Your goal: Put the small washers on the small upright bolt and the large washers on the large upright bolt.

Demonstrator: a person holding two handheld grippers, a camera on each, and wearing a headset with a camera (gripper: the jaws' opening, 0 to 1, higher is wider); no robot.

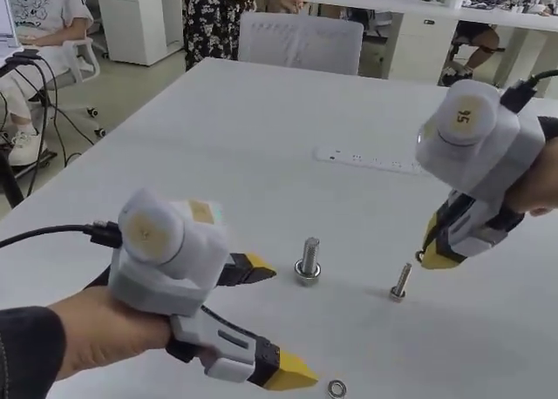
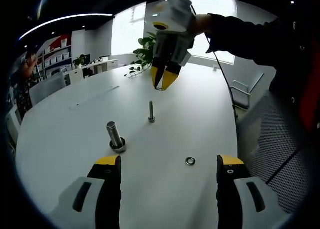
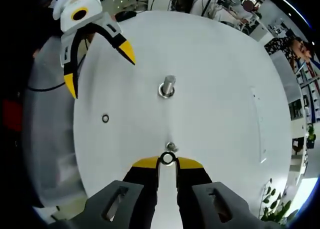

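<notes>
Your right tongs (image 3: pixel 167 162) clamp a washer (image 3: pixel 167 158) just above the small bolt (image 3: pixel 171 147) on the desk (image 3: pixel 225 64), while your left tongs (image 2: pixel 169 161) gape wide, a loose washer (image 2: pixel 190 161) lying just ahead near the desk's edge.

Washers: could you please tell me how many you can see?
2: one loose washer lies on the table near the left gripper; one held washer pinched in the right gripper. More may ring the large bolt base.

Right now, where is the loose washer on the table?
In the head view, the loose washer lies at the bottom edge, just right of the left tongs.
</notes>
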